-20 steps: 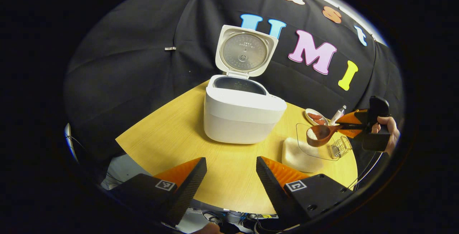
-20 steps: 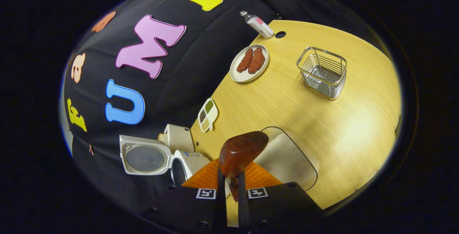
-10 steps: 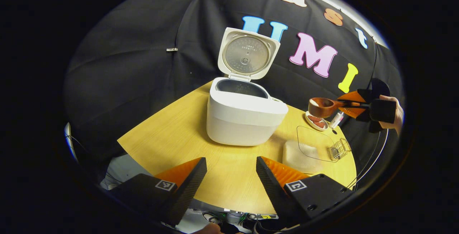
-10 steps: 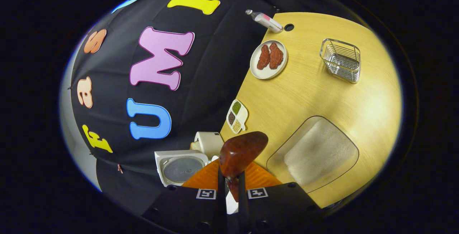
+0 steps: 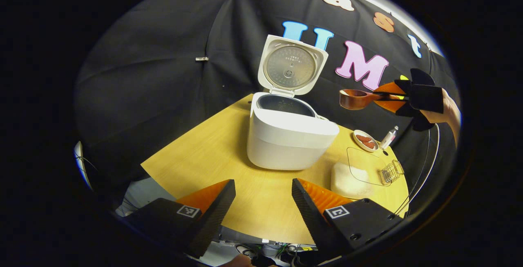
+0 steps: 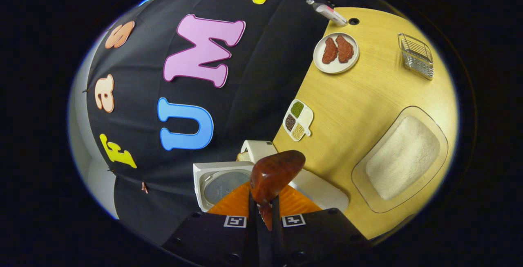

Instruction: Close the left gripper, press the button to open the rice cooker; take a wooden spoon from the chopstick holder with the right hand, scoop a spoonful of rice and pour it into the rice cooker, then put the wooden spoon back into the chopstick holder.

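The white rice cooker stands on the wooden table with its lid up and its dark pot showing. In the air to the cooker's right, my right gripper is shut on the handle of the wooden spoon, whose bowl is level. In the right gripper view the spoon's bowl rises from between my right gripper fingers, above the cooker. The tray of rice lies on the table. The wire chopstick holder stands at the far edge. My left gripper is open over the table's near edge.
A plate with two pieces of meat, a small bottle and a divided dish of grains sit along the back of the table. A hand holds the right gripper.
My right gripper has lifted the spoon from over the rice tray and carried it up and toward the cooker. The left gripper has stayed open and shifted slightly.
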Available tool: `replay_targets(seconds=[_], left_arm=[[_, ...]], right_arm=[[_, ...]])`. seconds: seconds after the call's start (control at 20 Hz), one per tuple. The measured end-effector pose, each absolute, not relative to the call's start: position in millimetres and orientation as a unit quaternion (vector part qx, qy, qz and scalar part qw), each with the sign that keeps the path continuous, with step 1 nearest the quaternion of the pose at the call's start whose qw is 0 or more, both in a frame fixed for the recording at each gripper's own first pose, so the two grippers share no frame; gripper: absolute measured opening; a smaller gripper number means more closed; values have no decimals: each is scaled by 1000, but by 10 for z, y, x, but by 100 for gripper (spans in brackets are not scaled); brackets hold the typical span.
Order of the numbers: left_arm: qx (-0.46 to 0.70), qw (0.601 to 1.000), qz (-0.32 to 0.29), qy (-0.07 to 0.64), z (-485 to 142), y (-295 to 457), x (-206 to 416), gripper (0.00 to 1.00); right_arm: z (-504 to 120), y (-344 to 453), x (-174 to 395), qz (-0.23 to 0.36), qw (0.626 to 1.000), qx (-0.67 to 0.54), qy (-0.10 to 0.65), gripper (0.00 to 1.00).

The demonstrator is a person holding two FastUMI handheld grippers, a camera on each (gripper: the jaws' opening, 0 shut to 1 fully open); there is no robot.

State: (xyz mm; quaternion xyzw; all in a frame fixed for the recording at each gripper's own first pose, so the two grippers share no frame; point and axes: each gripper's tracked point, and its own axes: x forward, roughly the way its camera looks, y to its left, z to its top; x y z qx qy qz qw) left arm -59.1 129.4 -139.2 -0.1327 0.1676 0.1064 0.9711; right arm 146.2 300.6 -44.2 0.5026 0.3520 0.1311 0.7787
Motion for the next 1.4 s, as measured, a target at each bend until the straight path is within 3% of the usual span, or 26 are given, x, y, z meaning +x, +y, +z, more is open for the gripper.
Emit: replay_targets(seconds=[0.25, 0.75, 1.1, 1.4], left_arm=[[-133, 972, 115, 159, -1314, 1458, -609, 96], [-148, 968, 140, 146, -1227, 1890, -644, 95], [-151, 966, 144, 154, -1324, 1867, -747, 96], [-157, 967, 133, 151, -1306, 1795, -768, 96]], right_arm=[[-443, 3623, 1525, 151, 795, 474, 348, 17], [-847, 4373, 1649, 195, 899, 273, 281, 17], [-877, 4809, 1558, 261, 932, 124, 218, 17], [-892, 5153, 1438, 305, 935, 22, 179, 17]])
